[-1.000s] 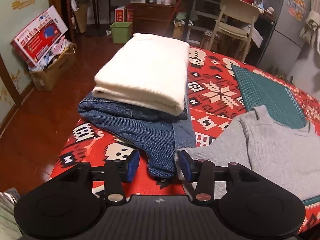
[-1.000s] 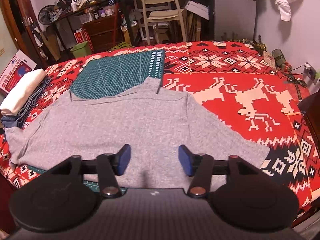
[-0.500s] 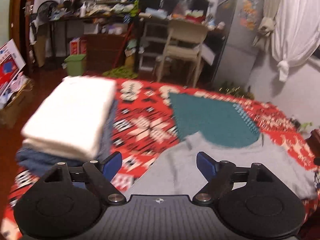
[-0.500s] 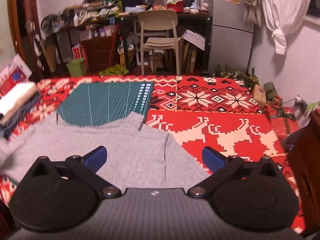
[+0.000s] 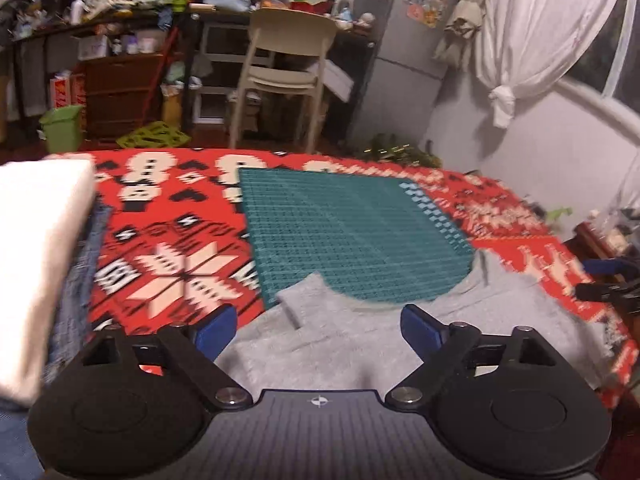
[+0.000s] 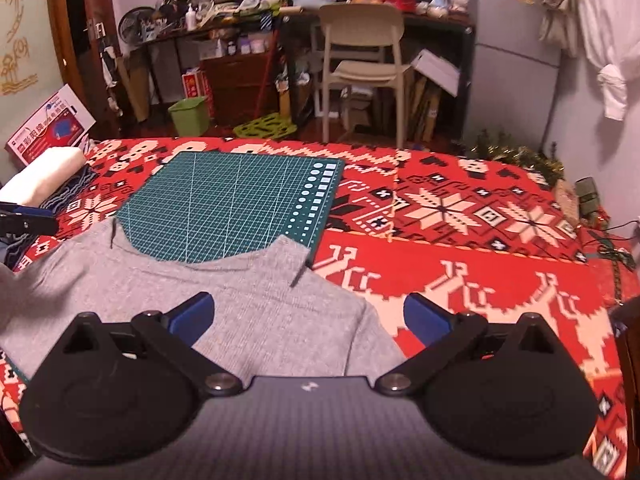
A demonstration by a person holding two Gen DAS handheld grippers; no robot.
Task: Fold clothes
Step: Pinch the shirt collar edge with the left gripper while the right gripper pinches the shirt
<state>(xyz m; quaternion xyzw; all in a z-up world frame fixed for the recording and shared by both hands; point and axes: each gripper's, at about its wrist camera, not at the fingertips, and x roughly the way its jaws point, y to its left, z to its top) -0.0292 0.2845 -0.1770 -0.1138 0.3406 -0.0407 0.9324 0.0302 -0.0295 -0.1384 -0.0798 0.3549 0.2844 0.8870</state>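
Observation:
A grey sweater (image 6: 224, 292) lies flat on the red patterned table cover, its neckline over the green cutting mat (image 6: 240, 204). My right gripper (image 6: 308, 316) hovers open above the sweater's right shoulder, nothing between its fingers. In the left wrist view the same grey sweater (image 5: 344, 344) lies under my left gripper (image 5: 318, 326), which is open and empty near the collar's left side. A stack of a folded cream garment (image 5: 36, 248) on folded blue jeans (image 5: 74, 288) sits at the table's left end.
The green cutting mat (image 5: 348, 232) covers the middle of the table cover (image 6: 480, 264). A beige chair (image 6: 360, 60), a green bin (image 6: 190, 114) and cluttered shelves stand beyond the far edge. The other gripper's tip (image 5: 608, 280) shows at the right edge.
Both grippers opened wider and tilted up. The left one swung right, from the folded stack over to the sweater's collar. The right one shifted toward the sweater's right shoulder.

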